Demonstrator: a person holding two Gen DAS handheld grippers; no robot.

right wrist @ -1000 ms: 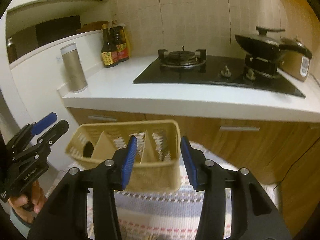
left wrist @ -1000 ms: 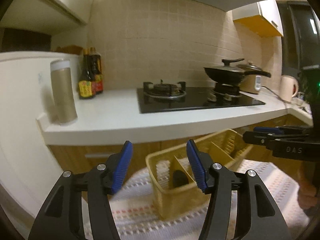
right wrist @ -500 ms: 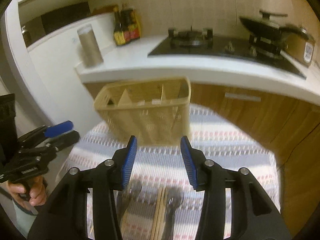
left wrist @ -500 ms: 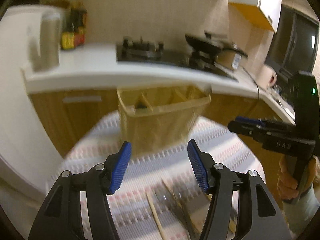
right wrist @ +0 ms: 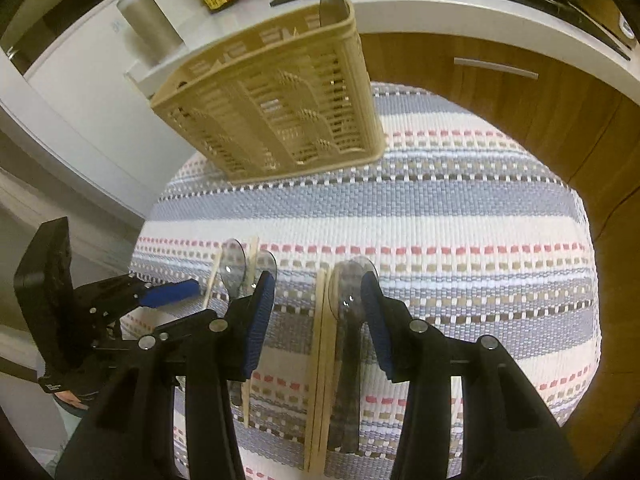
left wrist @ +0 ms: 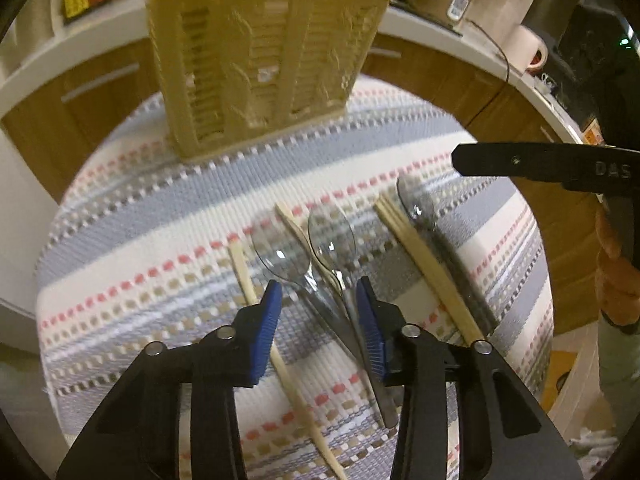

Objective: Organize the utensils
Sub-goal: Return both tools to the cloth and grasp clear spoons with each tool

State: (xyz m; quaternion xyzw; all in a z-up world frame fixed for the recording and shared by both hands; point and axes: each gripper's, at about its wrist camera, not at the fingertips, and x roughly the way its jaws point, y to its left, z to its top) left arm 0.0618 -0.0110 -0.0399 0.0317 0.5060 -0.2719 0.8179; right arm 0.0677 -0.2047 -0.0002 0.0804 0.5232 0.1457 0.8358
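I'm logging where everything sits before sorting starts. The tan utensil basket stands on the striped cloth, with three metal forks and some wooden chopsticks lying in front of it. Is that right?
Not quite: they are spoons, not forks. The left wrist view shows three rounded metal bowls. The rest holds: the basket stands on the striped cloth, chopsticks lying among the spoons.

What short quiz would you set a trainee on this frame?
1. True or false: the basket is empty.
2. What shows between the right gripper's fingers, lying on the cloth? A fork; B spoon beside chopsticks; C knife.
3. How many spoons lie on the cloth?
Key: 1 false, a standing spoon is in it; 2 B; 3 three spoons.
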